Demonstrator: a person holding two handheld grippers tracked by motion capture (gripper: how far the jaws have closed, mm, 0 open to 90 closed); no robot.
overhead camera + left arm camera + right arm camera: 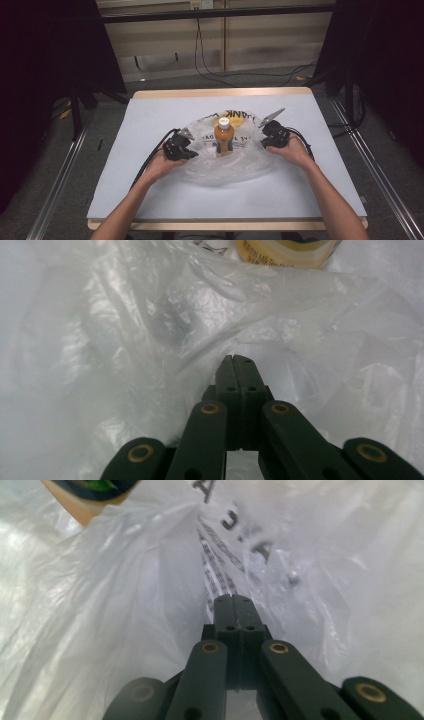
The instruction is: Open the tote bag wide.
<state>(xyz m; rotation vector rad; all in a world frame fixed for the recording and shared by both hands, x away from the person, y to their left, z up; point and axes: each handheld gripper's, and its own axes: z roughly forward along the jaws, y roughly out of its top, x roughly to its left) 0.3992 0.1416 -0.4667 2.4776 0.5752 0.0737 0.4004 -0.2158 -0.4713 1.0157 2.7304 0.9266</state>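
Observation:
An orange juice bottle (224,136) with a white cap stands upright on a crumpled clear plastic bag (225,167) with black lettering, at the middle of the table. My left gripper (194,154) lies at the bag's left edge, and my right gripper (263,144) at its right edge. In the left gripper view the jaws (235,360) are shut, tips against the bag's film (150,330), with the bottle's base (285,250) ahead. In the right gripper view the shut jaws (234,599) point at a printed fold of the bag (220,555). I cannot tell whether film is pinched.
A pale grey mat (150,115) covers the wooden table. Cables (210,60) run across the floor beyond the far edge, and dark stands flank the table on both sides.

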